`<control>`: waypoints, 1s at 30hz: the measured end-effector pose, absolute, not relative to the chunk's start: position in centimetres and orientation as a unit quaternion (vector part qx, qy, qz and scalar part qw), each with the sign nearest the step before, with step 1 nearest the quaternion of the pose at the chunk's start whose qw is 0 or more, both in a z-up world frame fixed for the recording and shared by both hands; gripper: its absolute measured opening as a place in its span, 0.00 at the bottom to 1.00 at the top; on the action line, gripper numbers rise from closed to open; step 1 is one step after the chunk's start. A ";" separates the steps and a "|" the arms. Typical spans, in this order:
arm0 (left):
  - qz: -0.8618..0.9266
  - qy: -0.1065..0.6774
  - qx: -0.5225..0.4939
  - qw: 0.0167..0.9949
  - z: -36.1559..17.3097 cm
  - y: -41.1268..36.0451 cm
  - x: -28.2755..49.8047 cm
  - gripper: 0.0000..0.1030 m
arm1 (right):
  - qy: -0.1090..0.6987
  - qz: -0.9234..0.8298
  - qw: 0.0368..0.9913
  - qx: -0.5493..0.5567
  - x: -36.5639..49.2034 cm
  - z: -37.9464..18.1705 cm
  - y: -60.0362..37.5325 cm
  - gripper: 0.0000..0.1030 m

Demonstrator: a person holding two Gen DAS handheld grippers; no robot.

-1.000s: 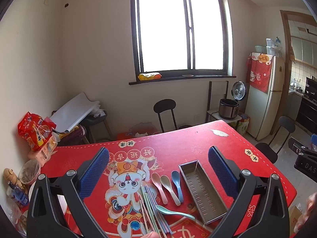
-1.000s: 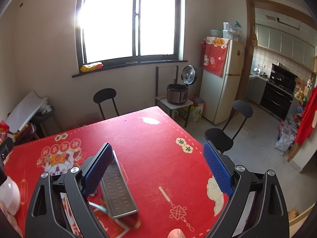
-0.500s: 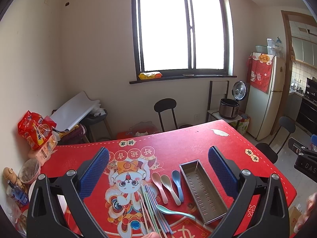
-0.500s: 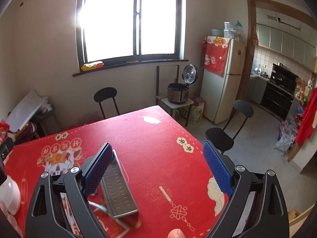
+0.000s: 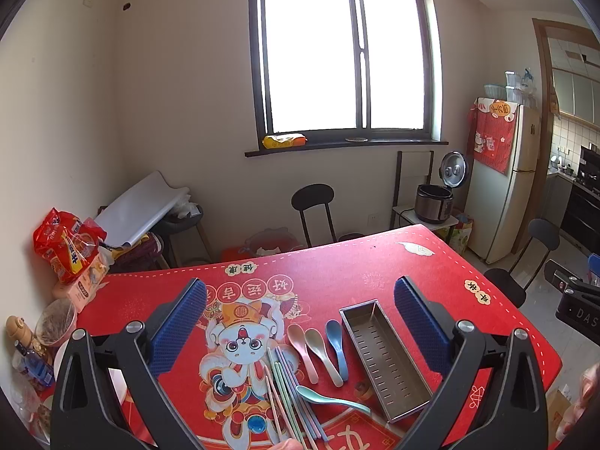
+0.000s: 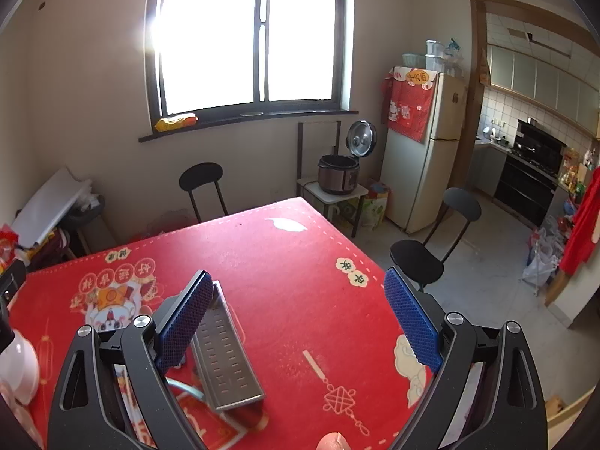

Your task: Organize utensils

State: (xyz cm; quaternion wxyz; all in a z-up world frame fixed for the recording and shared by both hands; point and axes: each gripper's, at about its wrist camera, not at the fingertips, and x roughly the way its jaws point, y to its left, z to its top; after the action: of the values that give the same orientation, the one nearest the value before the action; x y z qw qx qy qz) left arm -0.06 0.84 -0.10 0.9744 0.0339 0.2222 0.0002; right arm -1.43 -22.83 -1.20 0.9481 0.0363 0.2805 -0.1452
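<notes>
Clearly, nothing is sorted yet: both tools hang above the red printed table (image 5: 337, 262) with their blue-padded jaws spread wide and holding nothing. From the left tool (image 5: 300, 315), the grey perforated metal tray (image 5: 386, 356) lies at about 4 o'clock of the table's middle, with its long side running away from the viewer. Just beside it, at its 9 o'clock, three plastic spoons lie in a row, pink (image 5: 302, 350), beige (image 5: 322, 354) and blue (image 5: 336, 347); a teal plastic spoon (image 5: 332, 399) lies crosswise below them, and a bundle of pastel chopsticks (image 5: 290, 393) is at 8 o'clock of the tray. The right tool (image 6: 300, 318) looks over the same tray, at its 8 o'clock. I judge the first pick-up is the step in hand. To do it well, I would take one spoon by its thin handle, across the width, lift it flat, and lay it along the tray's length.
</notes>
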 end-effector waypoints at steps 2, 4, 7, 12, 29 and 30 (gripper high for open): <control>0.000 0.223 0.034 0.974 -0.1 0.8 -0.1 0.95 | 0.280 -0.143 0.948 0.036 -1.5 -1.2 -22.8 0.87; 0.000 0.224 0.034 0.974 -0.2 0.8 -0.1 0.95 | 0.280 -0.142 0.949 0.035 -1.5 -1.2 -22.8 0.87; 0.000 0.229 0.032 0.973 -0.6 0.9 -0.3 0.95 | 0.282 -0.143 0.948 0.034 -1.6 -1.2 -22.9 0.87; 0.015 0.229 0.046 0.972 -0.9 1.5 0.0 0.95 | 0.285 -0.092 0.951 0.073 -1.3 -1.5 -23.4 0.87; 0.116 0.329 0.004 0.937 -7.7 14.0 4.0 0.95 | 0.388 0.060 0.919 0.020 8.3 -11.2 -18.2 0.87; 0.119 0.338 0.001 0.934 -8.6 14.4 4.2 0.95 | 0.395 0.067 0.916 0.012 8.7 -12.0 -17.6 0.87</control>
State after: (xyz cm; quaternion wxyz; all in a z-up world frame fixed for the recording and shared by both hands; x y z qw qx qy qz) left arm 4.17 14.41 -8.64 0.9335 0.0006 0.3383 0.1188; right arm 8.70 -17.60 -12.00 0.9160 0.0116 0.3953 0.0675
